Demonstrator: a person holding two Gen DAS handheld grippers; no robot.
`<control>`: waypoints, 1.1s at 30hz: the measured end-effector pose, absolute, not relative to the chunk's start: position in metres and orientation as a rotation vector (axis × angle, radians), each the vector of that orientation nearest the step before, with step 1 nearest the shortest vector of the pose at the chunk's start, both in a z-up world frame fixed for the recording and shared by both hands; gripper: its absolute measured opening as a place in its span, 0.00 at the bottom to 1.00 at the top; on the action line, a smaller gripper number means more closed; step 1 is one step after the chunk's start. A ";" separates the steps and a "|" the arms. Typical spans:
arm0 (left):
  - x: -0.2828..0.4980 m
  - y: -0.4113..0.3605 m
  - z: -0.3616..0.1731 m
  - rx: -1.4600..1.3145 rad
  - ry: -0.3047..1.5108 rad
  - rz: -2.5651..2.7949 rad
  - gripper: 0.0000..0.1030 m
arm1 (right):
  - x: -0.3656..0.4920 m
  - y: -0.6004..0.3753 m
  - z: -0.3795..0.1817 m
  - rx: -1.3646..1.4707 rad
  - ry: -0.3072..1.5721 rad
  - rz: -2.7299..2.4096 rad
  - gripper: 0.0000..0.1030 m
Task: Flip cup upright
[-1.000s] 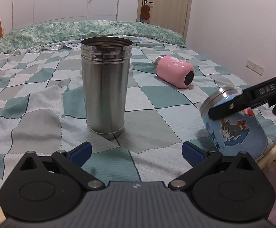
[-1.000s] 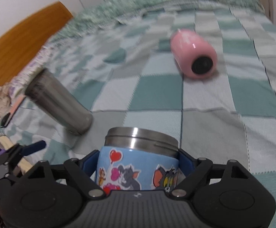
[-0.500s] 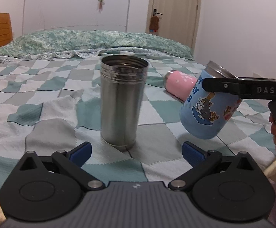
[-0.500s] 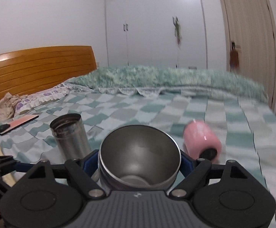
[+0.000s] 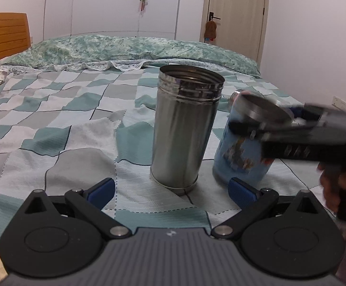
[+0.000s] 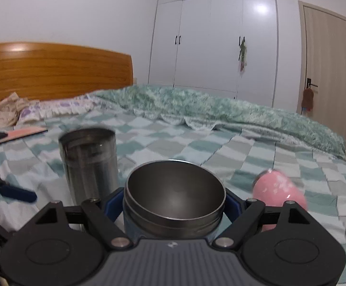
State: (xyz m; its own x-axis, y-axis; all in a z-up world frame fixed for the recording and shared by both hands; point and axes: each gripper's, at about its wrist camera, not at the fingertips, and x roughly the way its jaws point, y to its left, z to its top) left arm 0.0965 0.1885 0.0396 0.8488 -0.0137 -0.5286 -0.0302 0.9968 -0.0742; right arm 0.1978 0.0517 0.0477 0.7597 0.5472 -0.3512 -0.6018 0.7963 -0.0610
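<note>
The blue cartoon cup [image 6: 174,205] sits mouth-up at lower centre of the right wrist view, pinched between the right hand-held gripper [image 6: 174,208], just beside the steel tumbler [image 5: 187,131] on the bed [image 5: 53,124]. The left hand-held gripper [image 5: 170,190] stays spread, empty.

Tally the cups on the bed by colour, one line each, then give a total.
Bare steel cup, standing upright: 1
Blue cartoon cup, held in the right gripper: 1
Pink cup, lying on its side: 1
Total: 3
</note>
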 end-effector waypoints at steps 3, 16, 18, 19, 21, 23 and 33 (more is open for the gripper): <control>0.097 0.189 0.039 -0.081 0.558 0.010 1.00 | 0.191 0.050 0.044 -0.179 0.283 0.631 0.81; 0.075 0.167 0.053 -0.047 0.516 0.005 1.00 | 0.162 0.004 0.059 -0.096 0.249 0.634 1.00; 0.069 0.158 0.058 -0.040 0.497 0.001 1.00 | 0.152 -0.010 0.064 -0.076 0.238 0.621 1.00; 0.065 0.153 0.061 -0.033 0.485 0.000 1.00 | 0.147 -0.017 0.066 -0.069 0.233 0.613 1.00; 0.055 0.142 0.066 -0.023 0.456 -0.015 1.00 | 0.137 -0.033 0.070 -0.059 0.226 0.593 1.00; 0.045 0.131 0.070 -0.019 0.423 -0.028 1.00 | 0.125 -0.046 0.073 -0.053 0.220 0.573 1.00; 0.006 0.064 0.059 0.039 0.267 -0.022 1.00 | 0.060 -0.117 0.068 -0.077 0.182 0.447 1.00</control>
